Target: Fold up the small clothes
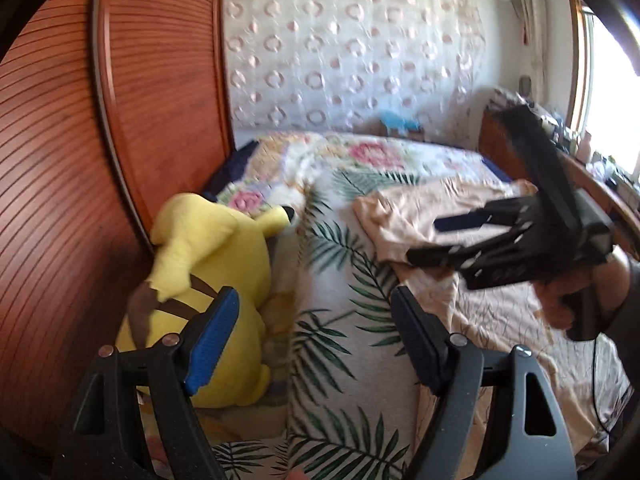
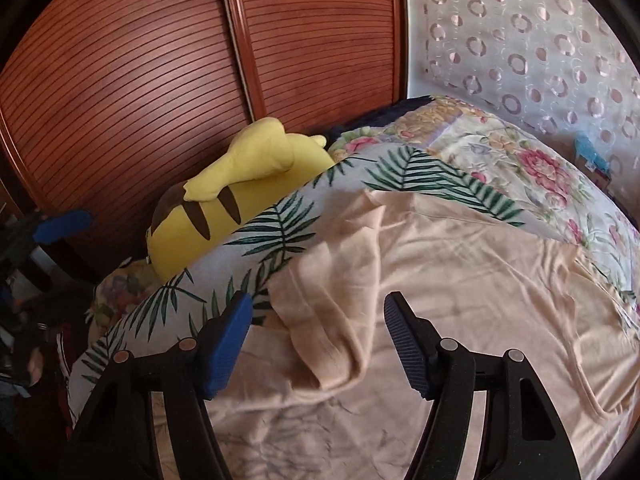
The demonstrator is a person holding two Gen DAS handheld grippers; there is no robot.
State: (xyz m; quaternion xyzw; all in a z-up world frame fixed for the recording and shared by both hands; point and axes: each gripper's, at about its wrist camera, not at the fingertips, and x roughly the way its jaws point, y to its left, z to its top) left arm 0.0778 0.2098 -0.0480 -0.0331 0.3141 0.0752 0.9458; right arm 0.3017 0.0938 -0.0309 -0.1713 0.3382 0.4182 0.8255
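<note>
**Peach garment spread on the bed, both tools empty above it**

A pale peach, thin knit garment [image 2: 460, 264] lies on the bed [image 2: 280, 220], over a leaf-print cover. Seen from the right wrist, most of it is spread flat and wrinkled, reaching away from the camera toward the floral quilt [image 2: 536, 168] at the far end. Its left edge is turned over on itself in a thick, rumpled fold [image 2: 332, 312] that runs roughly along the same near-to-far line. Which end is the neck and which the hem I cannot tell.

The right tool [image 2: 318, 340] hangs over that fold with its blue-padded jaws wide apart; the fold lies below the gap and neither pad presses on it. In the left wrist view the same tool [image 1: 444, 240] shows in a person's hand [image 1: 560, 304], over the near part of the garment [image 1: 424, 212].

The left tool [image 1: 314, 336] also stands wide and holds nothing; it is over the leaf-print cover, to the left of the garment and apart from it.

A yellow plush toy with brown stripes [image 1: 212, 264] lies at the bed's left edge against a slatted reddish-brown wooden wardrobe door [image 1: 160, 80].
</note>
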